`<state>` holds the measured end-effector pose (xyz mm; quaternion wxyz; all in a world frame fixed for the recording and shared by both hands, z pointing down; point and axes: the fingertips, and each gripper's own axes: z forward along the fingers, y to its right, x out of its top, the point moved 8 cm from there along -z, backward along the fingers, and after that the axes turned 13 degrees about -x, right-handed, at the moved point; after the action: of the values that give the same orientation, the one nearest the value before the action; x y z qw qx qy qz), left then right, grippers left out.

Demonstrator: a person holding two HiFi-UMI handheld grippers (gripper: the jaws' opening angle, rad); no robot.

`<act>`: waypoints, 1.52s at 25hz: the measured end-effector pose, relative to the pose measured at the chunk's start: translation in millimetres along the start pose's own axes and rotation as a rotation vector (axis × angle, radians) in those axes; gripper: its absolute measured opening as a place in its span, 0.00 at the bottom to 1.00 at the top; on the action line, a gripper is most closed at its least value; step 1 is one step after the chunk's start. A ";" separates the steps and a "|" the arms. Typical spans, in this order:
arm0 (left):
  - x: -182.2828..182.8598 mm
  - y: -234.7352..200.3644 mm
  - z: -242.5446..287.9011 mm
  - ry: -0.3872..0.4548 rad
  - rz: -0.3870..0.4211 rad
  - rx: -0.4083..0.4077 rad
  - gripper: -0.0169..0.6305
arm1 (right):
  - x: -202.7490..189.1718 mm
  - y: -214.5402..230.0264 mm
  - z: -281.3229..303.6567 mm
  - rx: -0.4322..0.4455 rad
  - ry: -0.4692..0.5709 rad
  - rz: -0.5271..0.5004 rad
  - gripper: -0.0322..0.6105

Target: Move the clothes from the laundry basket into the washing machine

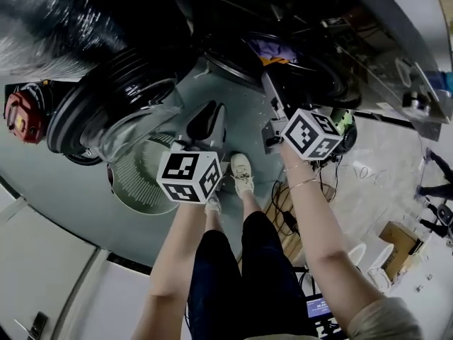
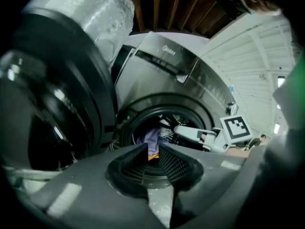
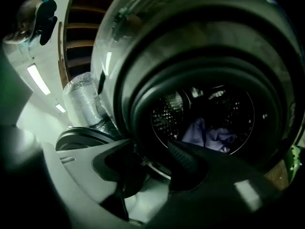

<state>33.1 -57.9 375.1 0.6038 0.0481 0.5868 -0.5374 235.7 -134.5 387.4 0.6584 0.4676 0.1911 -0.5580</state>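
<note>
Clutter crowds the grey floor (image 1: 64,190) around the grey front-loading washing machine (image 2: 162,61). A crinkled silver foil duct hose (image 1: 56,20) runs beside it. A red rounded object (image 1: 21,112) (too far at the edge to identify) sits past the swung-open round glass door (image 1: 134,119). Black cables (image 1: 283,200) tangle by the person's feet, and a brown cardboard box (image 1: 400,239) lies off to the right. The pale ribbed round laundry basket (image 1: 138,179) stands on the floor just beside the open door, near a pale sneaker (image 1: 242,172). The door hangs at the left of the drum's mouth, which lies open to both tools. The purple clothes (image 3: 209,135) lie inside the perforated steel drum (image 3: 228,109), with a bit of orange-yellow fabric beside them. Both bare forearms stretch forward, tilted a little downward. The right tool (image 3: 152,151) is up near the rim of the drum's mouth, its jaws apart with nothing between them; thin bracelets (image 1: 304,184) circle that wrist. The left tool (image 2: 152,149) hangs short of the machine, beside the basket, and is aimed at the opening. Its jaws are parted by a narrow gap and grip nothing.
</note>
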 end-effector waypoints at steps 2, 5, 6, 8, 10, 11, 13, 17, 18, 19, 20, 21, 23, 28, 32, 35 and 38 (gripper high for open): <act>20.3 13.4 -14.8 0.011 0.029 -0.009 0.12 | 14.1 -19.9 -22.8 0.033 0.020 -0.005 0.35; 44.8 37.1 -43.1 0.016 0.060 -0.023 0.12 | 35.8 -48.5 -62.6 0.066 0.047 -0.012 0.14; 51.3 45.4 -53.4 0.013 0.066 -0.029 0.12 | 42.3 -57.6 -76.3 0.075 0.046 -0.017 0.11; 63.9 59.8 -71.9 0.001 0.085 -0.053 0.11 | 55.3 -75.3 -100.1 0.096 0.042 -0.050 0.09; 76.5 70.8 -87.7 -0.010 0.117 -0.081 0.07 | 66.6 -91.9 -120.3 0.128 0.041 -0.095 0.09; 82.8 76.1 -95.4 -0.014 0.135 -0.093 0.03 | 71.5 -99.5 -130.4 0.144 0.041 -0.112 0.09; 95.0 88.4 -110.8 -0.021 0.164 -0.119 0.03 | 80.3 -113.4 -152.2 0.164 0.040 -0.132 0.09; 120.8 116.8 -140.9 -0.028 0.200 -0.185 0.03 | 95.8 -146.3 -196.0 0.197 0.041 -0.178 0.09; 127.2 123.6 -149.2 -0.025 0.211 -0.190 0.03 | 98.5 -155.7 -206.5 0.210 0.043 -0.198 0.09; 134.0 130.4 -156.9 -0.020 0.222 -0.191 0.03 | 101.7 -164.5 -216.5 0.222 0.047 -0.217 0.09; 141.4 137.3 -163.7 -0.013 0.233 -0.190 0.03 | 106.2 -172.5 -225.6 0.232 0.055 -0.233 0.09; 148.9 144.4 -169.6 -0.004 0.243 -0.187 0.03 | 111.3 -179.6 -234.3 0.241 0.066 -0.245 0.09; 162.3 158.3 -180.8 0.014 0.266 -0.179 0.03 | 120.6 -194.3 -251.3 0.263 0.096 -0.269 0.09; 184.8 186.7 -203.1 0.074 0.315 -0.170 0.03 | 136.5 -228.4 -287.0 0.338 0.140 -0.319 0.09; 194.1 209.3 -216.5 0.111 0.328 -0.171 0.03 | 150.8 -241.5 -308.4 0.393 0.161 -0.359 0.09; 197.7 221.7 -226.0 0.108 0.362 -0.142 0.03 | 160.0 -247.0 -319.8 0.417 0.182 -0.381 0.09; 195.9 230.1 -234.8 0.079 0.381 -0.120 0.03 | 163.1 -246.8 -331.3 0.445 0.182 -0.329 0.09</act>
<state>-11.0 83.9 22.3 0.6727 0.1432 0.6214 -0.3753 149.3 64.2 -0.3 0.4204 0.6115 0.1956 -0.6411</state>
